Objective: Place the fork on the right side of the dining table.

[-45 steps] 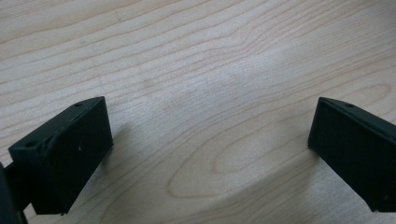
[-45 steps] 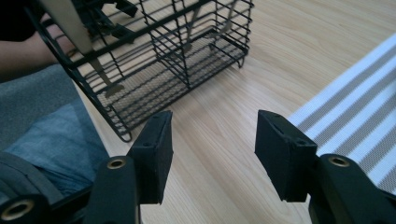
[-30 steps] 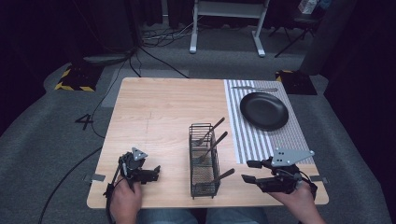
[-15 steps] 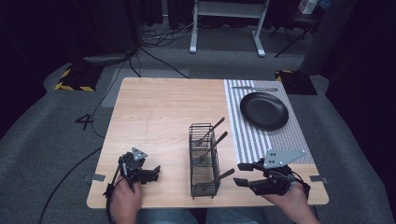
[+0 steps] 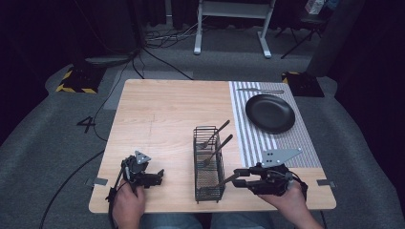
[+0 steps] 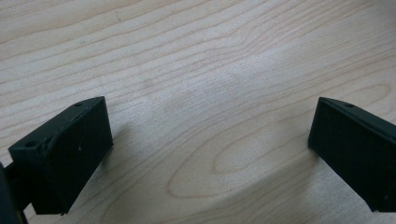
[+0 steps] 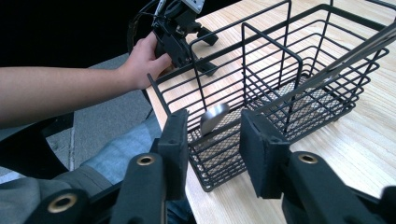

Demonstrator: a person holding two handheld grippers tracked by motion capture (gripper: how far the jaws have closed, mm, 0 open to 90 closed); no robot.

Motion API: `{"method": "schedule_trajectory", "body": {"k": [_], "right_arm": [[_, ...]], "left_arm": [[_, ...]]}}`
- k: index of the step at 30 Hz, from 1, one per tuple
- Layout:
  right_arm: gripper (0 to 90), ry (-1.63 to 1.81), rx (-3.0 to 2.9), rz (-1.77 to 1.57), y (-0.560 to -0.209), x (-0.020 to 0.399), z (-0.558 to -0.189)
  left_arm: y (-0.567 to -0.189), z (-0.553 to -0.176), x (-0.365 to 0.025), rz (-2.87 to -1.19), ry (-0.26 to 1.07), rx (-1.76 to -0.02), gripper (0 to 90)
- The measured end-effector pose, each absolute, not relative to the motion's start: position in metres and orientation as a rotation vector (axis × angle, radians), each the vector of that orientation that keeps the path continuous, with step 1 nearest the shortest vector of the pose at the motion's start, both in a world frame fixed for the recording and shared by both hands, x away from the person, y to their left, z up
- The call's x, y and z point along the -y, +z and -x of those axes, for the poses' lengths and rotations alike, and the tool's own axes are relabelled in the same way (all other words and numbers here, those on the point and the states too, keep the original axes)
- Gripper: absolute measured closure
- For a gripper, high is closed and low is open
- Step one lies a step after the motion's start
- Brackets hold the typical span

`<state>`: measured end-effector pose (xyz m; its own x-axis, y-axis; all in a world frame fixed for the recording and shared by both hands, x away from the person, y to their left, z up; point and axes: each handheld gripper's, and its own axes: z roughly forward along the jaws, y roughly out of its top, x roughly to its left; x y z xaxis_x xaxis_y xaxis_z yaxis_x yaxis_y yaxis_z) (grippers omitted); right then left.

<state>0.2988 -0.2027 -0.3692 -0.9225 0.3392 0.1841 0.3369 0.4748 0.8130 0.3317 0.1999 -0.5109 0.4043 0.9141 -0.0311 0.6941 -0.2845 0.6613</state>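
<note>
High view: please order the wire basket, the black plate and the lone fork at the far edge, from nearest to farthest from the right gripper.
1. Wire basket, just left of the right gripper.
2. Black plate, farther back on the striped mat.
3. Lone fork, behind the plate at the far edge.

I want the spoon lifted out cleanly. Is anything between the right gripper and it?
Nothing visible. The spoon pokes its handle over the basket's near wall, in between the jaws of the right gripper, which have just been closing but do not press it yet.
</note>
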Motion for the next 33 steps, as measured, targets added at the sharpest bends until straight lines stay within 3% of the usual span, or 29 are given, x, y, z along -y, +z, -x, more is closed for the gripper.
{"method": "schedule_trajectory", "body": {"k": [11, 33], "right_arm": [[76.7, 1.523, -2.711, -0.644, -0.368, 0.197, -0.304], [80.1, 1.495, -2.687, -0.635, -0.358, 0.192, -0.303]], "left_arm": [[-0.511, -0.332, -0.2, -2.067, 0.48, -1.365, 0.0], [-0.511, -0.332, -0.2, -2.068, 0.479, -1.364, 0.0]]}}
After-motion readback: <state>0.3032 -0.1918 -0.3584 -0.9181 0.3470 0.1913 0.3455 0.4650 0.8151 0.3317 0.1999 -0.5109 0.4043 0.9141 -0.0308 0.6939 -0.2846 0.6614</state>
